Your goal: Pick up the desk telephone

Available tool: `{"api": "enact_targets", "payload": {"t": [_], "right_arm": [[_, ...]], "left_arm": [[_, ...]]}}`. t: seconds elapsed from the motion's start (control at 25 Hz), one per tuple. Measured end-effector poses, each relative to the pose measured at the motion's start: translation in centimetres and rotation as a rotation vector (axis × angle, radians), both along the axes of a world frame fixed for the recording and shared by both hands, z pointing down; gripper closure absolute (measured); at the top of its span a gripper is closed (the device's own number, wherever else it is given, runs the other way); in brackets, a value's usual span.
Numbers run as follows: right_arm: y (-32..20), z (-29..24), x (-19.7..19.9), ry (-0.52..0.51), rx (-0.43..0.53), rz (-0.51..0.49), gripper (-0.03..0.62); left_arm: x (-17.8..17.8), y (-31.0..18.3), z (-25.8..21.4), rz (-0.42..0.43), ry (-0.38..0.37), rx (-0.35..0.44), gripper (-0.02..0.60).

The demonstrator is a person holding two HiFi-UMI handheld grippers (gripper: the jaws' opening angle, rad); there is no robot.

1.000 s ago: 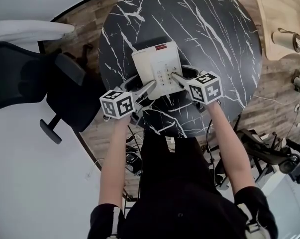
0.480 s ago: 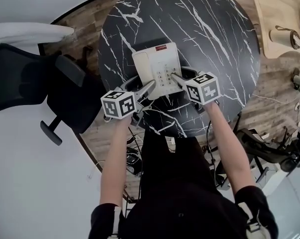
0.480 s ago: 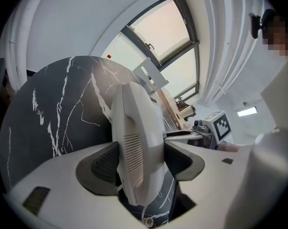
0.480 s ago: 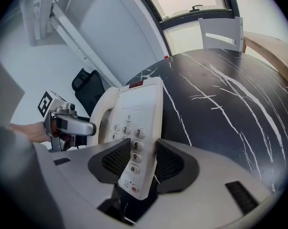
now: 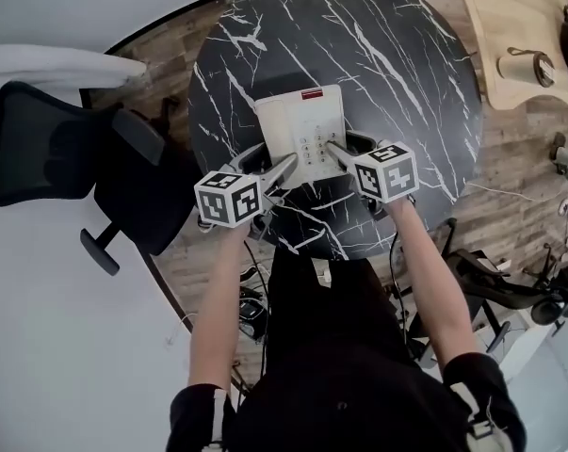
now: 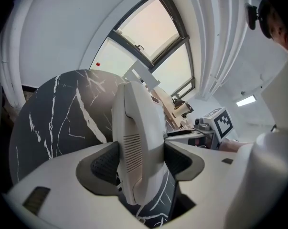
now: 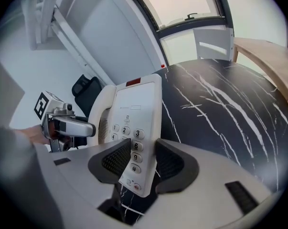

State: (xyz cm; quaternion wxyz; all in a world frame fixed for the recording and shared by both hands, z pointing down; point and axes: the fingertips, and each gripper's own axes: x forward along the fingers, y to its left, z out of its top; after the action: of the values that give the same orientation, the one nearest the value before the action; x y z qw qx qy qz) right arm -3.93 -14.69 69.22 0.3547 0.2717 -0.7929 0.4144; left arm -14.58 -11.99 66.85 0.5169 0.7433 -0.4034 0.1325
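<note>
Head view, centre of frame: white plastic desk telephone (image 5: 300, 125), clamped at its near end from both sides, above the round black table of white-veined marble (image 5: 406, 73).

Left gripper (image 5: 278, 156), at the telephone's lower left, closed on the handset (image 6: 136, 123), pads pressing its ribbed end.

Right gripper (image 5: 338, 143), at the lower right, closed on the edge of the keypad (image 7: 130, 138), beside the 6 and 9 keys.

Compared with a second ago: both grippers a touch higher, telephone sitting slightly further right in the frame, left jaws drawn in a little from their widest onto the casing.

In both gripper views, marble visible beneath the telephone's near end, so probably raised off the table there. Far end's contact with the table not clear from any view.

For the task: grasp made and lift seemingly begun, but not yet plainly free of the surface. Calls for a level, even rise on both sides, to keep the handset from slipping off its cradle.
</note>
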Motion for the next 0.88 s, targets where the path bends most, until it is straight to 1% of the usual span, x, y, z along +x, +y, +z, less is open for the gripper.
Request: {"api": "enact_targets", "payload": {"t": [0.24, 0.48, 0.68, 0.88], "right_arm": [[-1.6, -4.4, 1.4, -0.019, 0.091, 0.020, 0.413], [-2.9, -9.2, 3.1, -0.046, 0.178, 0.038, 0.413], [-3.4, -13.3, 4.5, -0.073, 0.249, 0.050, 0.413], [-4.1, -17.5, 6.0, -0.110, 0.329, 0.070, 0.413]], "left_arm": [[1.4, -1.4, -4.2, -0.003, -0.012, 0.075, 0.276], [3.1, -2.6, -9.0, -0.015, -0.025, 0.169, 0.276], [4.6, -3.2, -13.2, -0.002, -0.059, 0.248, 0.278], [6.0, -3.7, -17.5, -0.016, -0.070, 0.336, 0.277]]}}
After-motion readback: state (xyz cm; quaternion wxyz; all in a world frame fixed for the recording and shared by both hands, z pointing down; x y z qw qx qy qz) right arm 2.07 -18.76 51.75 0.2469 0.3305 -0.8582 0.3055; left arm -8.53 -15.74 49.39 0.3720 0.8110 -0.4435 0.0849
